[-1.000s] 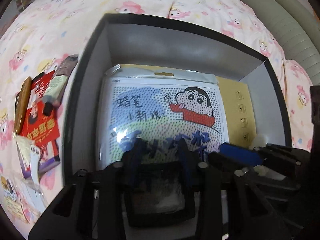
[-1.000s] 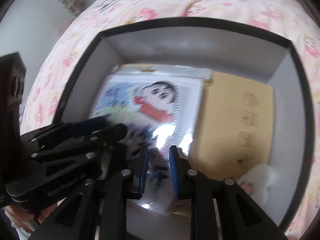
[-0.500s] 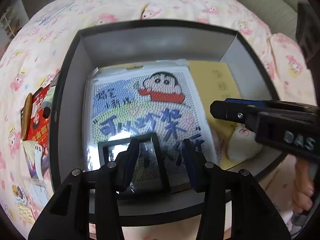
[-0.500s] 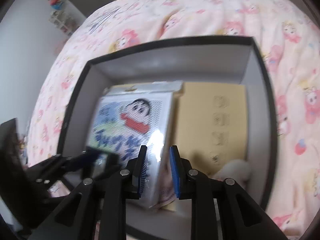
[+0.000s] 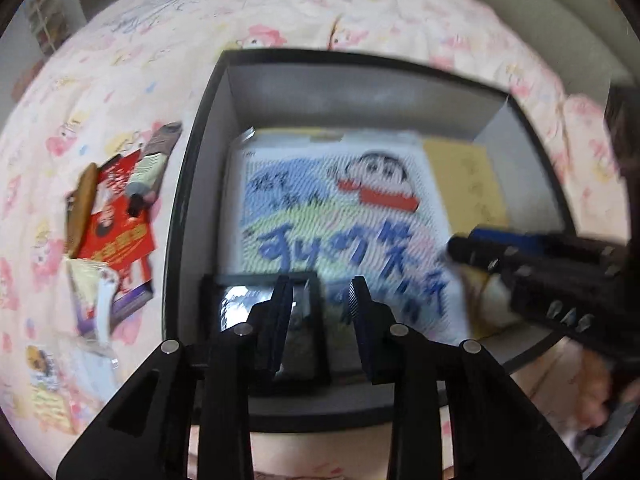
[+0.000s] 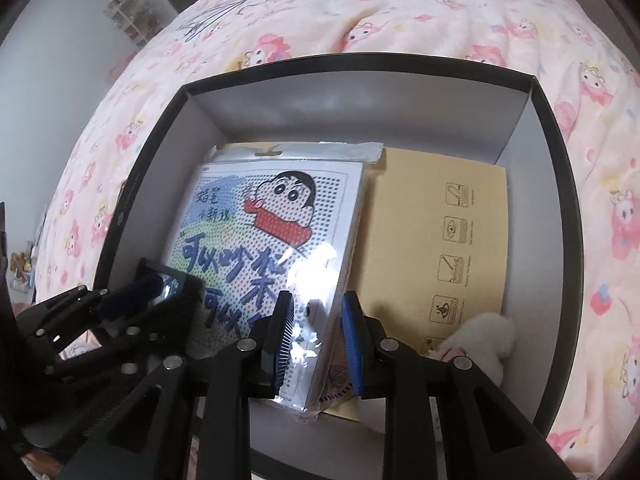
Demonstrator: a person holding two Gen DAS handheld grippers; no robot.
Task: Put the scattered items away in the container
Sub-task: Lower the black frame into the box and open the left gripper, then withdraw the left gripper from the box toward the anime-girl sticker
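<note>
A black box with grey walls sits on the pink bedspread. Inside lie a bagged cartoon bead kit, a yellow envelope, a white plush toy and a small black frame in the near left corner. My left gripper hovers over the frame's right edge. Its jaws are closing with nothing pinched between them. My right gripper hangs open above the kit's near right corner, and its pads do not press the bag.
Left of the box on the bedspread lie loose items: a red booklet, a brown wooden piece, a tube and cards. A padded headboard is at the far right. A person's hand shows at the lower right.
My left gripper has lifted and shifted left, leaving the black frame lying in the box corner. The right gripper has stayed over the kit's corner, slightly higher.
</note>
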